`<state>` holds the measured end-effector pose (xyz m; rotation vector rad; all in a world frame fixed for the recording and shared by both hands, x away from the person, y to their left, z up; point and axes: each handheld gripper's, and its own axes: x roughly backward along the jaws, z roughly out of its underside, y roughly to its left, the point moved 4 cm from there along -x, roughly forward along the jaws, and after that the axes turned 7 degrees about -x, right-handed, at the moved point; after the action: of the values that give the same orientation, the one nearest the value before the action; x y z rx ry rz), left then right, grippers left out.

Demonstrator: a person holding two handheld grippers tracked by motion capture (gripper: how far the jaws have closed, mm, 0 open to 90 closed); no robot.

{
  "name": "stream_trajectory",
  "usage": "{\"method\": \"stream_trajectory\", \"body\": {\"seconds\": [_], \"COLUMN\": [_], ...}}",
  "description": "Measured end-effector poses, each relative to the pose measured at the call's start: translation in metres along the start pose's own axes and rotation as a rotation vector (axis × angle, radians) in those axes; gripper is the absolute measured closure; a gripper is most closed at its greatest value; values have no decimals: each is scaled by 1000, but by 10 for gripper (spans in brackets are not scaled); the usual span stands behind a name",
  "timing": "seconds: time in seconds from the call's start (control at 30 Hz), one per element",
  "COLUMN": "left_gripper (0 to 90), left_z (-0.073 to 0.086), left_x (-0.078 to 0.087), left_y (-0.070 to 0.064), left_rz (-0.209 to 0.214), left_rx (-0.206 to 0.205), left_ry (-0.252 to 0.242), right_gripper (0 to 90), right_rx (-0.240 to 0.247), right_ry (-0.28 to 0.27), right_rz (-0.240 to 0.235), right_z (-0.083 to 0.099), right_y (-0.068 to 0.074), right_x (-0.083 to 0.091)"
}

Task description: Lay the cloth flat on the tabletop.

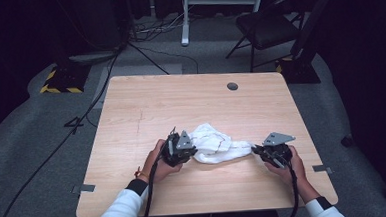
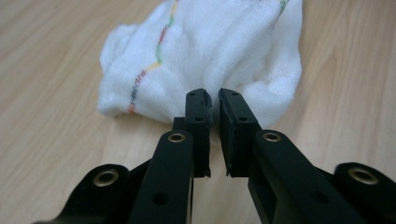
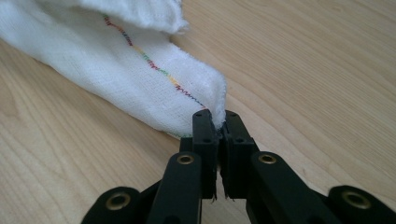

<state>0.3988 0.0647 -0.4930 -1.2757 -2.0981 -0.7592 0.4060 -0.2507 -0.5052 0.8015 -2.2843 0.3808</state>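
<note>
A crumpled white cloth (image 1: 214,143) with a multicoloured stitched line lies on the wooden table (image 1: 191,103), towards the near side. My left gripper (image 1: 193,151) sits at the cloth's left end. In the left gripper view its jaws (image 2: 214,100) are pressed nearly together on a fold of the cloth (image 2: 205,51). My right gripper (image 1: 255,149) is at the cloth's stretched-out right end. It is shut (image 3: 217,122) on a corner of the cloth (image 3: 140,79), whose stitched line runs right up to the jaws. A hand holds each gripper.
A round dark hole (image 1: 232,86) sits near the table's far edge. Beyond the table stand a black chair (image 1: 267,27) and a white frame leg (image 1: 184,19), with cables (image 1: 81,114) across the grey floor. Small metal brackets (image 1: 86,187) stick out at the table's near corners.
</note>
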Motion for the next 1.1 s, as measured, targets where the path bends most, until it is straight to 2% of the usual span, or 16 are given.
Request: {"method": "stream_trajectory", "body": {"seconds": [0.13, 0.17, 0.2, 0.27, 0.4, 0.53, 0.63, 0.67, 0.77, 0.83, 0.87, 0.9, 0.93, 1.03, 1.07, 1.1], "left_gripper": [732, 681, 540, 406, 283, 268, 279, 290, 331, 423, 516, 673, 673, 823, 838, 847], "left_z": [11, 12, 9, 4, -29, -63, -81, -86, -87, -83, -81, -80, -79, -79, -78, -78], "left_x": [10, 12, 14, 13, 5, -19, -42, -57, -69, -77, -78, -78, -76, -63, -50, -50], "left_y": [-5, -6, -6, -7, -21, -33, -38, -38, -35, -32, -31, -30, -28, -21, -14, -14], "left_rz": [1, -2, -23, -30, -41, -28, -21, -37, -32, -2, 18, 26, 25, 8, -10, -10], "left_rx": [55, 68, 93, 99, 48, -18, -41, -50, -44, -37, -45, -51, -60, -33, -28, -28], "left_ry": [-3, -10, -15, -22, -70, -63, -18, 34, 78, 108, 116, 119, 120, 54, 20, 20], "right_gripper": [857, 856, 855, 854, 853, 850, 848, 846, 844, 844, 844, 847, 847, 854, 855, 855], "right_rx": [16, 17, 29, 37, 58, 61, 71, 75, 75, 76, 73, 69, 69, 60, 52, 52], "right_ry": [2, 3, 3, -2, -3, 0, 3, 0, 0, -2, -1, 1, 1, 0, -6, -6], "right_rz": [-24, -35, -38, -45, -49, -45, -45, -46, -45, -46, -46, -47, -47, -22, -15, -15], "right_z": [2, 2, 3, 2, 0, 1, 2, 2, 2, 2, 3, 3, 3, 2, 2, 2], "right_y": [4, 6, 7, 10, 14, 15, 15, 14, 14, 13, 13, 12, 12, 8, 7, 7], "right_x": [3, 3, 4, 5, 5, 4, 4, 4, 5, 5, 5, 4, 4, 5, 6, 6]}}
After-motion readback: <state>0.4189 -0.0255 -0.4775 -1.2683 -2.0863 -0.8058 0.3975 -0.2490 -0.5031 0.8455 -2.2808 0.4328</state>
